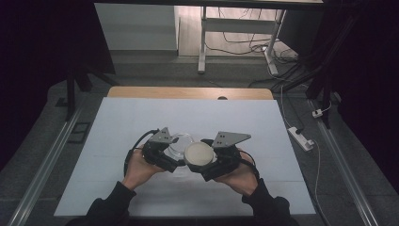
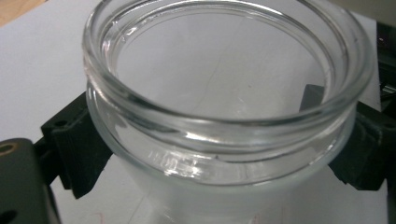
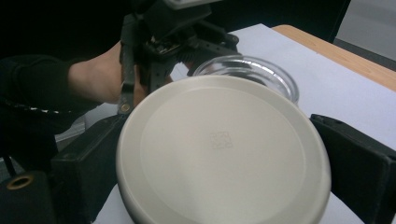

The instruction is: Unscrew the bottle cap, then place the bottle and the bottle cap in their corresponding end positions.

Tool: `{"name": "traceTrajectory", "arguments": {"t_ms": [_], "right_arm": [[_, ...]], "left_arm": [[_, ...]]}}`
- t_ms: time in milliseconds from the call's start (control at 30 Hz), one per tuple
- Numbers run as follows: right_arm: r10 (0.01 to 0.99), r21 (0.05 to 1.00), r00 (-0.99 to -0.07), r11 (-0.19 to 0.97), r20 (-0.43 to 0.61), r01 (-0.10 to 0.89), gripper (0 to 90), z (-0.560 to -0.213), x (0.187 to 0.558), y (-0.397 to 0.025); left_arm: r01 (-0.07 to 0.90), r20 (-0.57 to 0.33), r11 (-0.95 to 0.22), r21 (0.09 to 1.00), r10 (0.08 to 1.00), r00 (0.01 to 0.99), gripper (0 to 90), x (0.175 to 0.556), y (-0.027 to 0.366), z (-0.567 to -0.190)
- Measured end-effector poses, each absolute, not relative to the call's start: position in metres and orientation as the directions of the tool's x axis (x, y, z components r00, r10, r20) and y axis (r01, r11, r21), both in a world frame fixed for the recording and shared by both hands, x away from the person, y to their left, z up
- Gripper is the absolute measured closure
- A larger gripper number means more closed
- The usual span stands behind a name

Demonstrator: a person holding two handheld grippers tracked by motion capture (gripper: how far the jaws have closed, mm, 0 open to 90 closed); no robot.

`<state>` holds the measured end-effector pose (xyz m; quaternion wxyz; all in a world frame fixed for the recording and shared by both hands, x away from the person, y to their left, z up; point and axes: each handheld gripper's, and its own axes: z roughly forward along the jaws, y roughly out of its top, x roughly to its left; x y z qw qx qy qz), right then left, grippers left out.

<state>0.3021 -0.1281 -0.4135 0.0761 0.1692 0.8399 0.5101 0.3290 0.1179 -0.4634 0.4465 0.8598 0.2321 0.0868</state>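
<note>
A clear glass jar (image 2: pixel 224 93) with an open mouth sits between the jaws of my left gripper (image 2: pixel 219 154), which is shut on its sides. In the high view the glass jar (image 1: pixel 180 144) is held just above the white table cover, left of centre. My right gripper (image 3: pixel 224 154) is shut on a round beige lid (image 3: pixel 224 149), gripped by its edges. In the high view the lid (image 1: pixel 199 154) is held right beside the jar, slightly nearer the person. The jar (image 3: pixel 247 74) and the left gripper (image 3: pixel 177 32) show behind the lid in the right gripper view.
A white sheet (image 1: pixel 141 117) covers the table, with a wooden edge (image 1: pixel 188 92) at the far side. A power strip (image 1: pixel 301 137) and cables lie on the floor at the right. Desk legs (image 1: pixel 203 42) stand beyond the table.
</note>
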Motion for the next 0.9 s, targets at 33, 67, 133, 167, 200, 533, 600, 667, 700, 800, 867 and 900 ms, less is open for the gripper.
{"name": "traceTrajectory", "arguments": {"t_ms": [33,67,133,167,200,533,600,667,700,800,867,900], "right_arm": [[0.364,0.883,-0.930,0.422,0.045,0.207,7.3,-0.414,0.301,-0.128],[0.364,0.883,-0.931,0.421,0.043,0.205,7.3,-0.414,0.300,-0.128],[0.364,0.884,-0.931,0.421,0.040,0.203,7.3,-0.414,0.298,-0.128],[0.364,0.884,-0.930,0.422,0.038,0.201,7.3,-0.414,0.297,-0.128],[0.366,0.884,-0.930,0.423,0.033,0.197,7.3,-0.414,0.296,-0.129],[0.364,0.881,-0.931,0.429,0.030,0.197,7.3,-0.418,0.287,-0.132],[0.363,0.880,-0.931,0.431,0.031,0.198,7.3,-0.420,0.287,-0.132],[0.366,0.878,-0.930,0.434,0.033,0.202,7.3,-0.423,0.286,-0.134],[0.368,0.876,-0.929,0.436,0.034,0.205,7.3,-0.424,0.286,-0.135],[0.374,0.876,-0.927,0.435,0.035,0.208,7.3,-0.427,0.286,-0.137],[0.374,0.877,-0.927,0.432,0.038,0.210,7.3,-0.427,0.285,-0.138],[0.375,0.876,-0.926,0.434,0.035,0.209,7.3,-0.429,0.285,-0.139]], "left_arm": [[0.320,-0.055,-0.494,0.808,0.478,0.876,7.4,0.330,0.118,-0.463],[0.320,-0.049,-0.494,0.808,0.485,0.873,7.4,0.331,0.119,-0.462],[0.321,-0.049,-0.493,0.809,0.488,0.872,7.4,0.332,0.119,-0.462],[0.321,-0.048,-0.489,0.811,0.492,0.869,7.4,0.334,0.119,-0.461],[0.321,-0.048,-0.489,0.811,0.492,0.869,7.4,0.334,0.119,-0.461],[0.341,-0.049,-0.477,0.810,0.524,0.850,7.4,0.346,0.125,-0.463],[0.343,-0.050,-0.474,0.811,0.527,0.848,7.4,0.347,0.126,-0.463],[0.344,-0.054,-0.466,0.815,0.531,0.846,7.4,0.350,0.127,-0.462],[0.344,-0.053,-0.465,0.816,0.532,0.845,7.4,0.351,0.127,-0.461],[0.343,-0.053,-0.460,0.819,0.534,0.844,7.4,0.353,0.127,-0.460],[0.343,-0.053,-0.456,0.821,0.536,0.842,7.4,0.356,0.127,-0.459],[0.341,-0.052,-0.455,0.822,0.538,0.842,7.4,0.357,0.126,-0.459]]}}
